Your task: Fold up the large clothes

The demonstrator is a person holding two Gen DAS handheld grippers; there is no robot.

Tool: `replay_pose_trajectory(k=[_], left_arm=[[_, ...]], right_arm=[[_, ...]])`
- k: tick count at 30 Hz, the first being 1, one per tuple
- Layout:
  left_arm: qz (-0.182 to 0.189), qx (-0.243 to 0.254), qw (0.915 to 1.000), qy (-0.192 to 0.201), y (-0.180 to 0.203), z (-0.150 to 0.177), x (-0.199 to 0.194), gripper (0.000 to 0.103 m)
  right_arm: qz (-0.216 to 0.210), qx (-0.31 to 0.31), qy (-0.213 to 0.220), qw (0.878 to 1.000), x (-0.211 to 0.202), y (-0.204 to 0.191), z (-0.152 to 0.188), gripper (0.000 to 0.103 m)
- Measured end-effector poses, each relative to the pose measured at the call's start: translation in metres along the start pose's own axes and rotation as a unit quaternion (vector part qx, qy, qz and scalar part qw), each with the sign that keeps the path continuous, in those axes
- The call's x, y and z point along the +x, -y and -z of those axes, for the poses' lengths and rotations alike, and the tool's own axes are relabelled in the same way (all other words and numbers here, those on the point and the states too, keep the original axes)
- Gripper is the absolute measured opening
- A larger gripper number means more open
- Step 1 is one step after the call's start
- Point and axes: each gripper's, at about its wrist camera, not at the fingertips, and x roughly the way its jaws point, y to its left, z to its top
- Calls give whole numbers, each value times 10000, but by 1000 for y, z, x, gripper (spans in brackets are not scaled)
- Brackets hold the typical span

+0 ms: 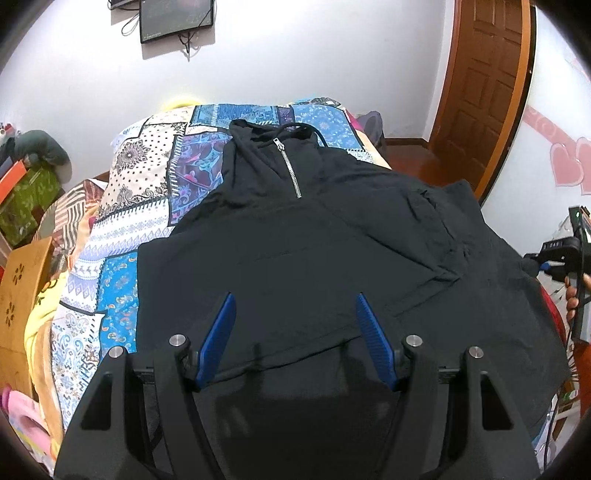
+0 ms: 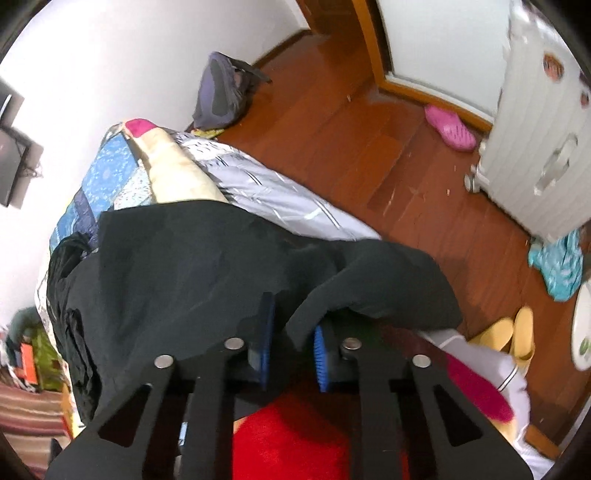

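A large black hoodie (image 1: 295,236) with a silver zipper (image 1: 290,168) lies face up on a patchwork bedspread (image 1: 147,192). One sleeve is folded across its chest. My left gripper (image 1: 295,306) hovers open and empty over the hoodie's lower hem. My right gripper (image 2: 291,314) is closed on a fold of the hoodie (image 2: 184,266) at its side edge, and the black cloth drapes over the blue fingers (image 2: 319,350). The right gripper also shows at the far right of the left wrist view (image 1: 554,254).
The bed stands against a white wall with a monitor (image 1: 173,18). A wooden door (image 1: 484,85) is at the back right. On the wood floor lie a pink slipper (image 2: 448,127), yellow slippers (image 2: 509,332), a grey bag (image 2: 221,92) and a white cabinet (image 2: 535,129). Boxes (image 1: 22,199) are left of the bed.
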Motion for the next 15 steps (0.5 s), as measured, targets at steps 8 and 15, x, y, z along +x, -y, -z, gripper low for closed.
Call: replay_pose_trajectory(k=[8,15], left_arm=[[19,-167,9998,126,-13,1,-9,66],[35,-317,9992,233,-25,6,-19,66]], right_arm=[[-374,-845,891,9917,-71,-57,-4,11],[-1113,-2130,1315,9617,-125,-145,21,11]])
